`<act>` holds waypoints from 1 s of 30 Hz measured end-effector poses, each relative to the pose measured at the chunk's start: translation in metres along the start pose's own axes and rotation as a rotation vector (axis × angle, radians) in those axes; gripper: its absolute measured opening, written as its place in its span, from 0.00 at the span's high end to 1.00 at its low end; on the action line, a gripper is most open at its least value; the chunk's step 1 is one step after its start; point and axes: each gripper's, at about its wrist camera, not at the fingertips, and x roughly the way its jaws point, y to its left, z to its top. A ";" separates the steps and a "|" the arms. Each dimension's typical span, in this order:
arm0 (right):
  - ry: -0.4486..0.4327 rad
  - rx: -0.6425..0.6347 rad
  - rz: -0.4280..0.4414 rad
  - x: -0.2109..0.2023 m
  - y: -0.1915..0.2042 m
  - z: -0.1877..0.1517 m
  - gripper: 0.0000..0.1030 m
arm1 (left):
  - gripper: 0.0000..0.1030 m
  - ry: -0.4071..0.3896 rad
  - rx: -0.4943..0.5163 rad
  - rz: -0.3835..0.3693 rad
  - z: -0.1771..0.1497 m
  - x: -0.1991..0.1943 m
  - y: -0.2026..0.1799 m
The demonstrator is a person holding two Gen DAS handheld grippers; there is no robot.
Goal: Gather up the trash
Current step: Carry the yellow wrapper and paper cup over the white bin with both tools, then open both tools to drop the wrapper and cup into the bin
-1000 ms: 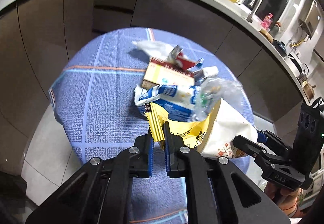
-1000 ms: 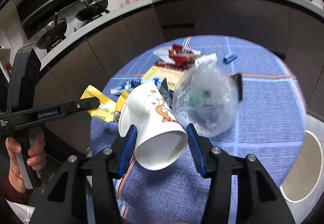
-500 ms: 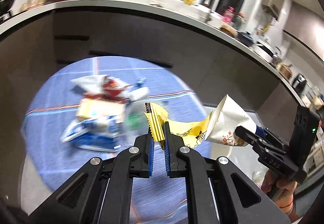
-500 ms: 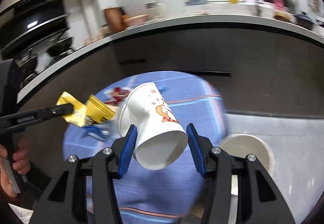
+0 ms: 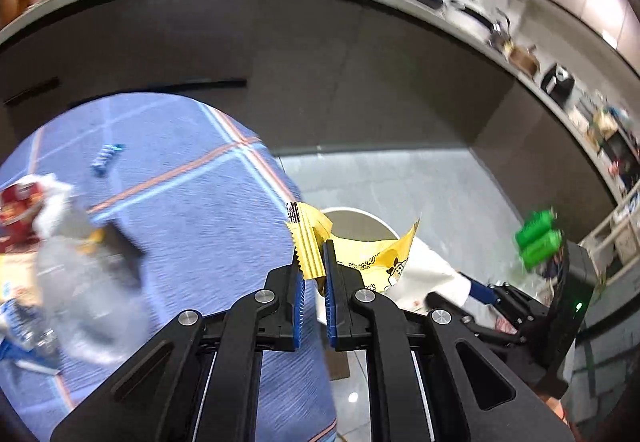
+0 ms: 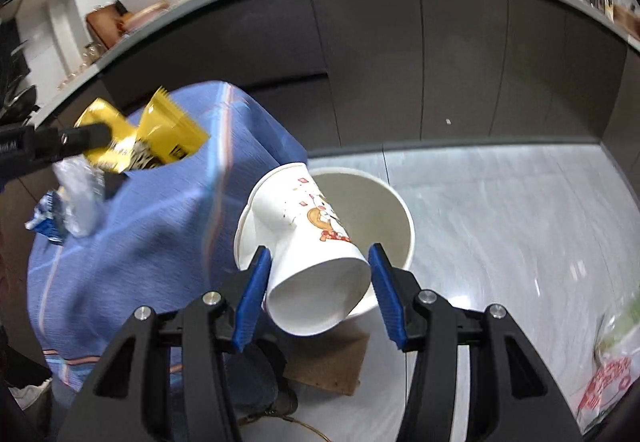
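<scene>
right wrist: grey floor (image 6: 500, 210), dark cabinets (image 6: 460, 54).

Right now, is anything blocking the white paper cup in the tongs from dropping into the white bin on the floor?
Nothing visible does. The white paper cup with cartoon print, gripped by the right tongs, hangs just over the open round white bin, which looks empty. The blue-clothed table stands beside it, not across it.

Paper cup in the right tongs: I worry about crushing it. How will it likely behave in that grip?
The paper cup probably deforms easily: its wall already looks creased. It seems light, held sideways by its wall alone. Released here, it would likely drop into the bin.
</scene>
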 end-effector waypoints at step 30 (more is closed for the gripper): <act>0.115 0.005 -0.025 0.068 -0.026 -0.015 0.35 | 0.60 0.148 0.157 0.074 0.014 0.147 -0.052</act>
